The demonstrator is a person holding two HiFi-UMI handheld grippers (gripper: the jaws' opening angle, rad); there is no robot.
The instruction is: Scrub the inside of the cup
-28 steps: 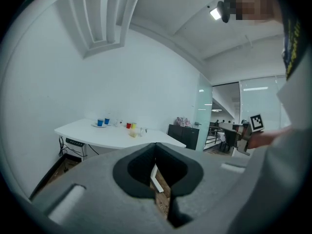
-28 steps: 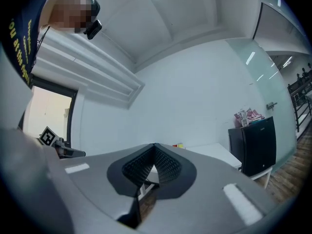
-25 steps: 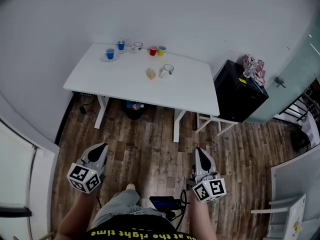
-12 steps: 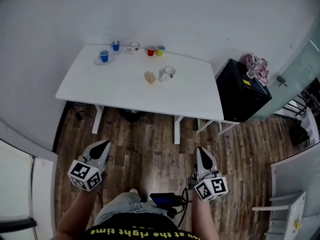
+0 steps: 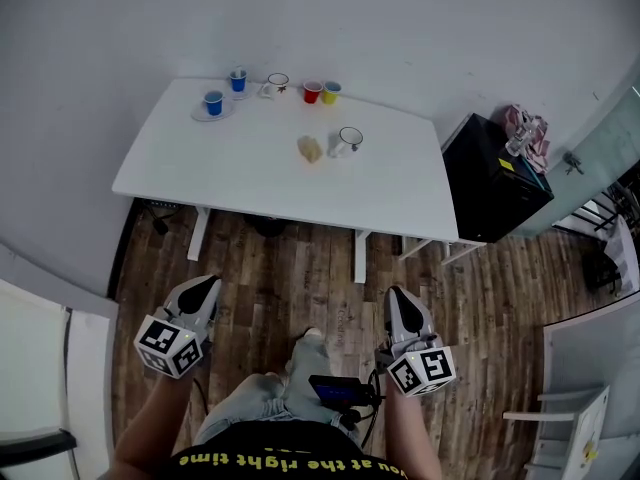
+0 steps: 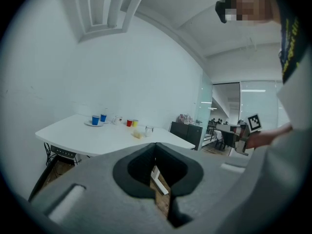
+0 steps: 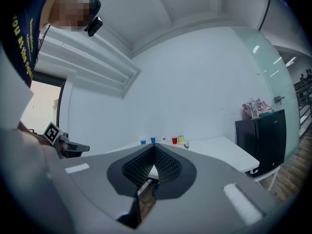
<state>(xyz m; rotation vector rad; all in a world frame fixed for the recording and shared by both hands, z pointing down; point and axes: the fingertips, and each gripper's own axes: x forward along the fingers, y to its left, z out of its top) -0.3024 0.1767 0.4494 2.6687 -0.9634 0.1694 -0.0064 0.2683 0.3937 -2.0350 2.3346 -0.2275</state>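
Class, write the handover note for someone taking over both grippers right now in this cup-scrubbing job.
Left gripper: shut, empty, over the floor, short of the table.
Right gripper: the same.
White cup stands on the table, beside the yellowish sponge, both untouched.
Done: nothing yet.
Left: step up, take sponge and cup, scrub the cup's inside.
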